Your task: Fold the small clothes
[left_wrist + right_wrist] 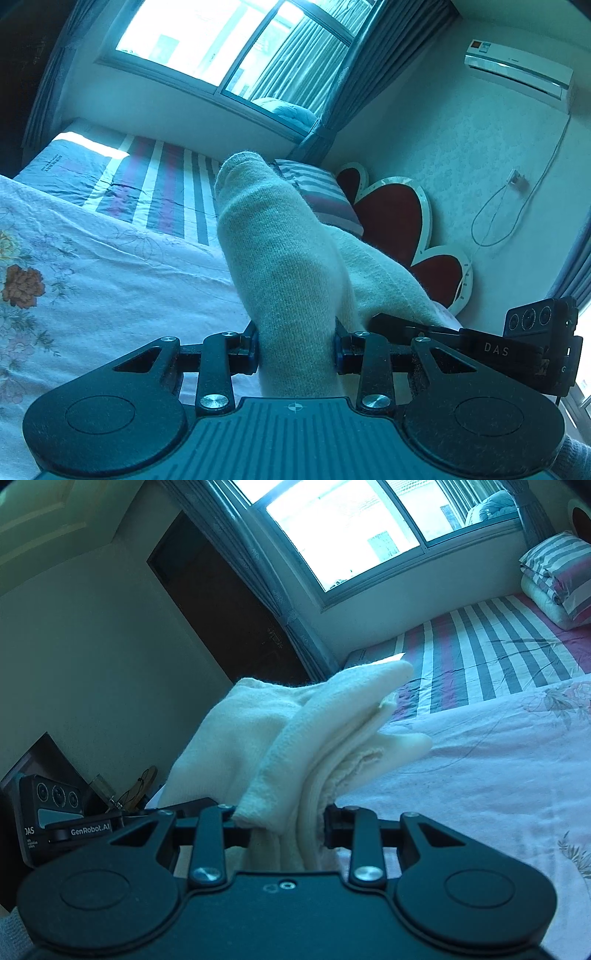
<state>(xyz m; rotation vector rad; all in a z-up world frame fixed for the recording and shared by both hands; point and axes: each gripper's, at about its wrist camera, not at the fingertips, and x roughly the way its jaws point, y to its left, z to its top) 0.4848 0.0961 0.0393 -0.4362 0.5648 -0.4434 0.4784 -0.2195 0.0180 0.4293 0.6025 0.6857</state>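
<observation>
**Both claws hold the sock up**

Your left gripper [296, 352] is closed tight on a cream sock [280, 258] — it sticks up in front of the camera. Your right gripper [288, 829] pinches a bunched part of cream cloth [314, 731], maybe the same sock; I cannot tell. It hangs above the flowery bed sheet [480, 760]. You look mid-fold. Next, bring one end over the other, then lay it flat on the bed.
</observation>
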